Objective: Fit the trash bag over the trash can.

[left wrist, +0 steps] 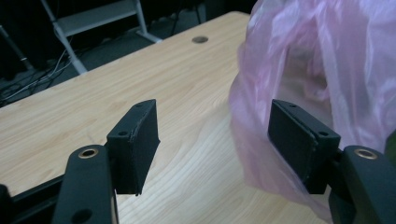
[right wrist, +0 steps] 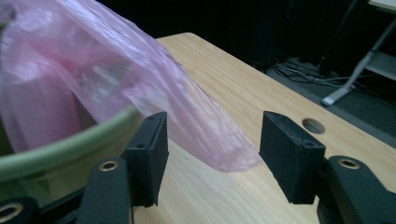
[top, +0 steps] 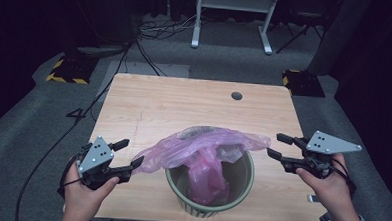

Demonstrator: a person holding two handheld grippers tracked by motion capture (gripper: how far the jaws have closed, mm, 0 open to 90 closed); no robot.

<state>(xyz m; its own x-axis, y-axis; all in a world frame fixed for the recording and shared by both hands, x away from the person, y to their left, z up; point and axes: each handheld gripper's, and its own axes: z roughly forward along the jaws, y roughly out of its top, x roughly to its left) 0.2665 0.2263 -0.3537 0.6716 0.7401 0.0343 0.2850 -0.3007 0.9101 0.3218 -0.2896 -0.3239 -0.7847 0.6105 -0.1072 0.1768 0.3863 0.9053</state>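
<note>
A pale green bin (top: 246,185) stands near the front edge of the wooden table (top: 174,104). A thin pink plastic bag (top: 202,146) is draped loosely over its rim and hangs inside. My left gripper (top: 130,152) is open just left of the bin. In the left gripper view the bag (left wrist: 327,60) lies against the far side of the right jaw, with bare table between the jaws (left wrist: 212,140). My right gripper (top: 277,145) is open just right of the bin. The bag's loose corner (right wrist: 219,156) rests on the table between its jaws (right wrist: 212,140), unpressed, beside the bin's rim (right wrist: 60,149).
A round cable hole (top: 236,96) sits at the table's far right. Beyond the table are a white desk frame (top: 233,22), floor cables (top: 157,29) and yellow-black blocks (top: 68,70). The bin stands close to the table's front edge.
</note>
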